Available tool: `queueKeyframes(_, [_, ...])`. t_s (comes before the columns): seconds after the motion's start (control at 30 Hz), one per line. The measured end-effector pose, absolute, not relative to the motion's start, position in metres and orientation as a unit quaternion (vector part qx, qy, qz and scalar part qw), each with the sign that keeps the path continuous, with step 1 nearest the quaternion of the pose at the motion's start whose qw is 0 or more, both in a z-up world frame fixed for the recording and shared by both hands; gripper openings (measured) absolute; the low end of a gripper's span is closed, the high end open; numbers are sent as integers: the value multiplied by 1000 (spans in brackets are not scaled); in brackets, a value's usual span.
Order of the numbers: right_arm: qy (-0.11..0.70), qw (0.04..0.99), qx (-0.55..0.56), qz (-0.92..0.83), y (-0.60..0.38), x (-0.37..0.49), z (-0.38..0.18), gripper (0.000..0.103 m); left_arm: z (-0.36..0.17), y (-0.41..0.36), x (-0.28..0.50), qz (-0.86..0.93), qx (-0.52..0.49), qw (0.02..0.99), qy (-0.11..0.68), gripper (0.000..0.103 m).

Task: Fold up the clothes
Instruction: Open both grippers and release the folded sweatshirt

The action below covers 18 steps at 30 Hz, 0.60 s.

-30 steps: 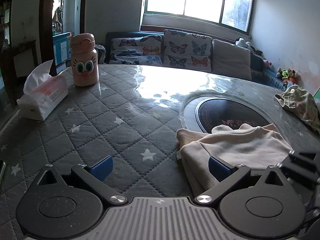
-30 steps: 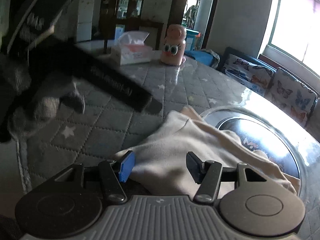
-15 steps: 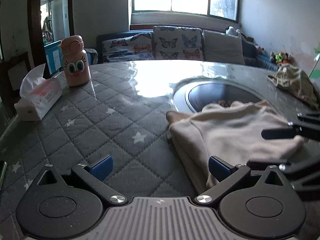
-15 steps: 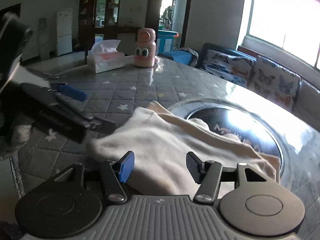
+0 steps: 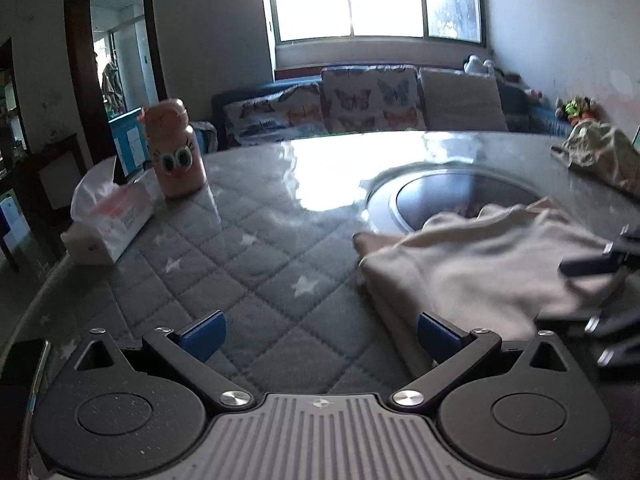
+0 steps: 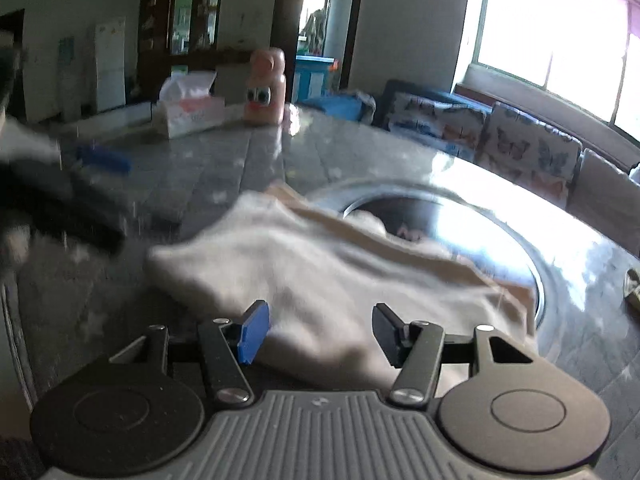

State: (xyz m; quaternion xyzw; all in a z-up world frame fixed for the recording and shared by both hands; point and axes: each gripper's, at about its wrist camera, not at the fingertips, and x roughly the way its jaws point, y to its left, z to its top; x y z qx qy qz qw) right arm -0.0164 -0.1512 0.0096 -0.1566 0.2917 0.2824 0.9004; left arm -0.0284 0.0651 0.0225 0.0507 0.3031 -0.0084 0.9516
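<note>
A folded cream garment (image 5: 480, 264) lies on the quilted grey table cover, partly over the round inset in the table; it also shows in the right wrist view (image 6: 320, 264). My left gripper (image 5: 320, 330) is open and empty, over the cover just left of the garment's near edge. My right gripper (image 6: 320, 330) is open and empty, its jaws spread over the garment's near edge. In the left wrist view the right gripper's fingers (image 5: 588, 266) show blurred at the far right. The left gripper shows blurred at the left of the right wrist view (image 6: 80, 192).
A pink owl-faced bottle (image 5: 174, 148) and a tissue box (image 5: 112, 220) stand at the table's far left. A crumpled patterned cloth (image 5: 600, 156) lies at the far right. A round metal inset (image 5: 460, 200) sits mid-table. A phone (image 5: 20, 364) lies at the near left edge.
Both grippers have pulled back from the garment and risen a little. The garment lies flatter and more squarely folded. Both stay open.
</note>
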Motion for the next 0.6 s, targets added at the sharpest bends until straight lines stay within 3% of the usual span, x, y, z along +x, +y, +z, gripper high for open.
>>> queueKeyframes(0.6, [270, 924, -134, 236, -190, -27, 18, 59, 1, 33, -19, -50, 72, 945, 316, 103])
